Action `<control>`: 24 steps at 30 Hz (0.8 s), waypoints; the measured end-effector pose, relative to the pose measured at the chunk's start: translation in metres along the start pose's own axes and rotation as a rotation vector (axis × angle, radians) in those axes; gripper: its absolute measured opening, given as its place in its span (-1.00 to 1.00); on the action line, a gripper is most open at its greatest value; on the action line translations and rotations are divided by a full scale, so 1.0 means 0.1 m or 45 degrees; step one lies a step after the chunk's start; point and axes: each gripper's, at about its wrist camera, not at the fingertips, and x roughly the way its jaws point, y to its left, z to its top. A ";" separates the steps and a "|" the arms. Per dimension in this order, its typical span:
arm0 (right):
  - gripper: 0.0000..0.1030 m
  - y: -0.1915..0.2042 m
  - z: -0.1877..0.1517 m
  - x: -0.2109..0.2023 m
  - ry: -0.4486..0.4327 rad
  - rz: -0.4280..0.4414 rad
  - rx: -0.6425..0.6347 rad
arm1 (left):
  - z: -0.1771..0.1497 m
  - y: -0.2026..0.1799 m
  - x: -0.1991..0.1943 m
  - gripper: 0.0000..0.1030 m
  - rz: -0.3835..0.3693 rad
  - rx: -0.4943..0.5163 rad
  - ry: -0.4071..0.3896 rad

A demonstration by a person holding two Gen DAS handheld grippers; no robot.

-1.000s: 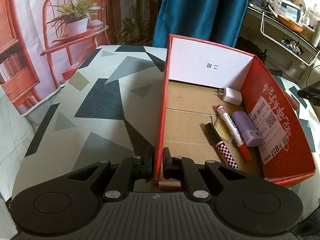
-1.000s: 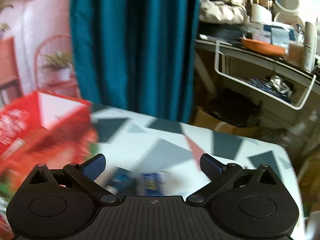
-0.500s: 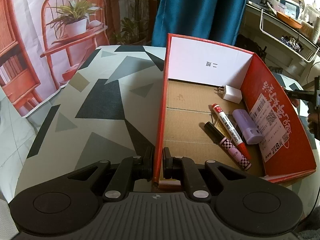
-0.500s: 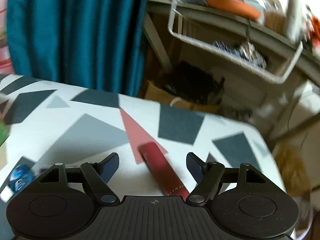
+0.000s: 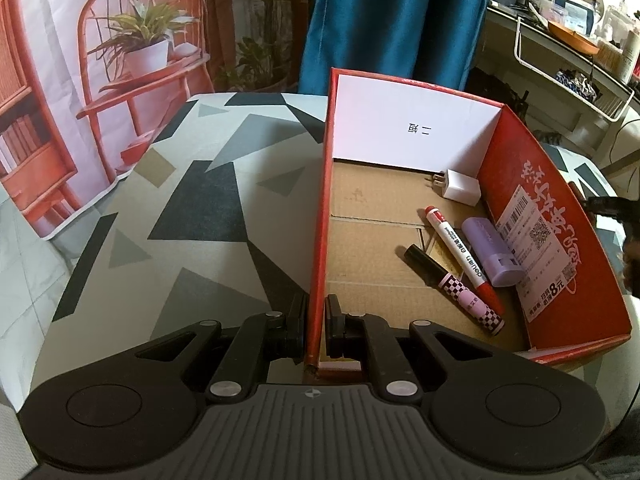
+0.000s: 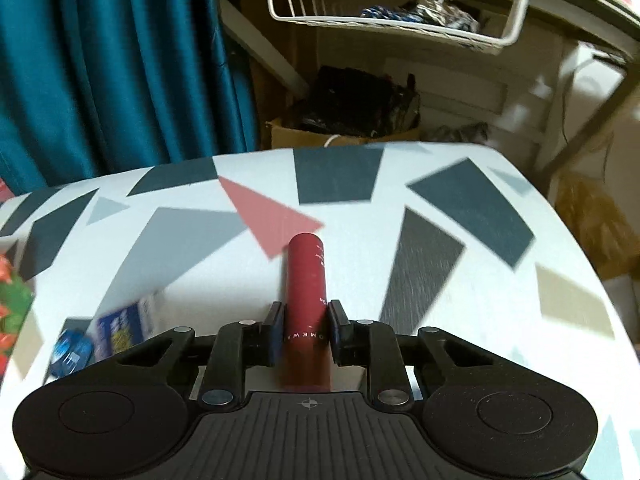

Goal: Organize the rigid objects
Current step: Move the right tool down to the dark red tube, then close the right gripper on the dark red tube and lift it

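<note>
In the left wrist view my left gripper [image 5: 316, 320] is shut on the near end of the left wall of the red cardboard box [image 5: 320, 220]. Inside the box lie a white charger [image 5: 460, 190], a red-and-white marker [image 5: 460, 256], a purple tube [image 5: 490, 256] and a checkered pen [image 5: 452, 288]. In the right wrist view the jaws of my right gripper [image 6: 306, 328] are closing on a dark red tube [image 6: 306, 276]. The tube lies on the patterned tablecloth and points away from me, and both pads touch its sides.
Small blue packets [image 6: 124, 322] lie on the cloth left of the red tube, blurred. A corner of the red box [image 6: 12, 304] shows at the far left. Beyond the table's far edge hang a teal curtain [image 6: 120, 60] and a white wire basket [image 6: 400, 20].
My right gripper swung right and down over the table to the dark red tube, and its jaws went from wide apart to closed on it. The left gripper and the box stayed put.
</note>
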 end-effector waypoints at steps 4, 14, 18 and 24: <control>-0.59 -0.01 -0.24 -0.28 0.021 0.021 0.077 | 0.00 0.01 0.01 -0.81 -0.006 -0.014 0.004; -0.59 0.09 -0.70 -0.83 0.087 0.103 0.278 | 0.00 0.01 0.00 -0.81 0.000 -0.019 -0.003; -0.59 0.27 -0.81 -0.93 0.102 0.095 0.305 | -0.01 0.03 -0.01 -0.81 -0.012 -0.028 -0.007; -0.57 0.42 -0.84 -0.94 0.121 0.159 0.401 | -0.01 0.02 -0.01 -0.81 -0.014 -0.025 -0.009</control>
